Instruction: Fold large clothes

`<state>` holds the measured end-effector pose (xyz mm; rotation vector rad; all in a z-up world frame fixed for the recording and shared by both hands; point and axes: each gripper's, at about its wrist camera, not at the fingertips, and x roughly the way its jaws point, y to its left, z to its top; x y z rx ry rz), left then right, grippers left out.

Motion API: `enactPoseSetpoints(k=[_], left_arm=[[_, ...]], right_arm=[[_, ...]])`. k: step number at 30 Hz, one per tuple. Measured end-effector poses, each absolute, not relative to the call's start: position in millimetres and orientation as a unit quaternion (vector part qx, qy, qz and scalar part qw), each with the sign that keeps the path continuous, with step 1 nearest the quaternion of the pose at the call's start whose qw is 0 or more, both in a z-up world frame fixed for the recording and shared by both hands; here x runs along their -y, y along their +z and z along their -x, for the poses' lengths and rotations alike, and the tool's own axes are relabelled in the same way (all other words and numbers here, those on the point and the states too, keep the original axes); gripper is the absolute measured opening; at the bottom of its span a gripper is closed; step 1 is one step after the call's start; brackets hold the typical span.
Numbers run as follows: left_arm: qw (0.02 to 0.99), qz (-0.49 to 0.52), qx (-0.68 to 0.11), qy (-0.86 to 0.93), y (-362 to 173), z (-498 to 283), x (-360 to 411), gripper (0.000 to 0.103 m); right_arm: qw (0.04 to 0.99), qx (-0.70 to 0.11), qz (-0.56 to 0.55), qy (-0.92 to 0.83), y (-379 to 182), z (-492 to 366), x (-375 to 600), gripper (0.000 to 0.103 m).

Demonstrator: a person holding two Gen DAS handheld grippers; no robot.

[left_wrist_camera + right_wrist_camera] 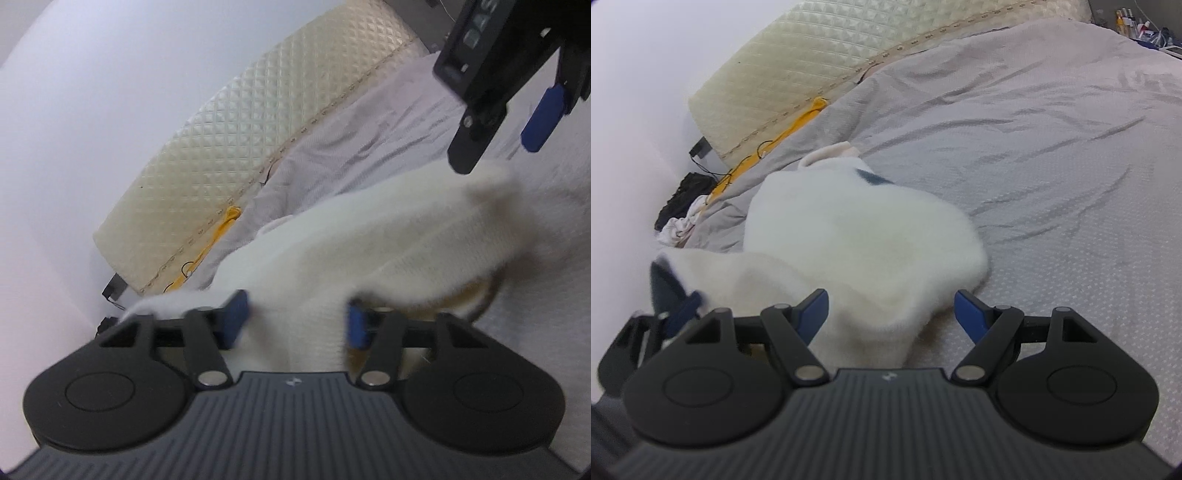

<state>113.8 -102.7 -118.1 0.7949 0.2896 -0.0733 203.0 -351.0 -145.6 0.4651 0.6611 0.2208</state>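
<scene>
A white fleecy garment (864, 236) stretches ahead of both grippers. The left gripper (295, 325) and right gripper (890, 310) stand spread, cloth between their fingers.

The left gripper (295, 325) has its blue-tipped jaws spread wide. The right gripper (891, 312) is likewise wide apart, hovering ahead and to the right of the left one.

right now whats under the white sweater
The white sweater lies on a grey bedsheet, visible all around it. Anything directly beneath the fabric is covered, though a tan patch peeks from under its edge.
</scene>
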Motion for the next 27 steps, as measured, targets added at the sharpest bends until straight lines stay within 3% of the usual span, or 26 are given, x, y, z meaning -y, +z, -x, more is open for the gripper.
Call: enactPoseSetpoints(k=[1, 3, 7, 15, 27], left_arm=[[0.913, -0.381, -0.145, -0.032, -116, -121, 100, 0.032], [0.928, -0.342, -0.147, -0.023, -109, -130, 93, 0.022], [0.964, -0.226, -0.135, -0.025, -77, -126, 70, 0.014], [0.989, -0.06, -0.135, -0.019, -36, -115, 26, 0.011], [0.988, 0.049, -0.145, -0.021, -20, -96, -14, 0.011]], right_arm=[[0.914, -0.32, -0.225, 0.108, -146, -203, 351, 0.077], [0.917, -0.317, -0.215, 0.107, -146, -202, 349, 0.077], [0.934, -0.29, -0.169, 0.121, -138, -197, 338, 0.078], [0.942, -0.235, -0.121, 0.208, -124, -179, 309, 0.078], [0.934, -0.193, -0.027, 0.299, -120, -169, 267, 0.079]])
